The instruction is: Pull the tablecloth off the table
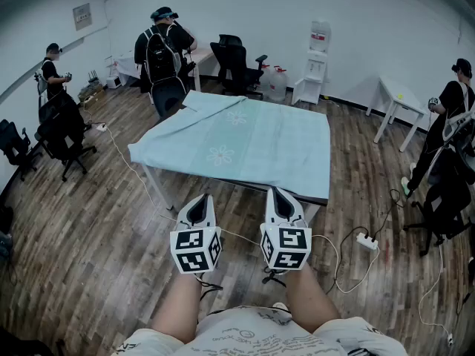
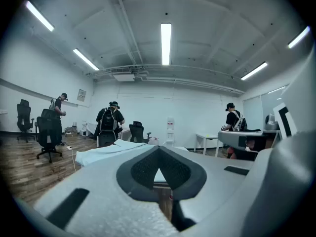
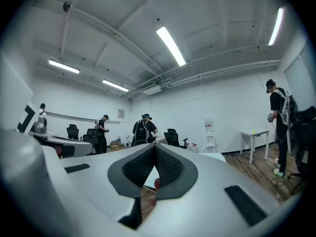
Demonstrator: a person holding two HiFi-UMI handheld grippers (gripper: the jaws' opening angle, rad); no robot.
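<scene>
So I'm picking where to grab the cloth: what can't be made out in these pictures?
- Tablecloth, near hem: in both gripper views, mostly blocked by the shut jaws of the left gripper and the right gripper.
- Table, its top: in the head view, covered by the cloth.
- Far table legs: in the head view, hidden beneath the top and the cloth.

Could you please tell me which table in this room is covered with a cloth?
The big central table, which lies under a light blue flowered tablecloth. The small white table by the right wall has none.
</scene>
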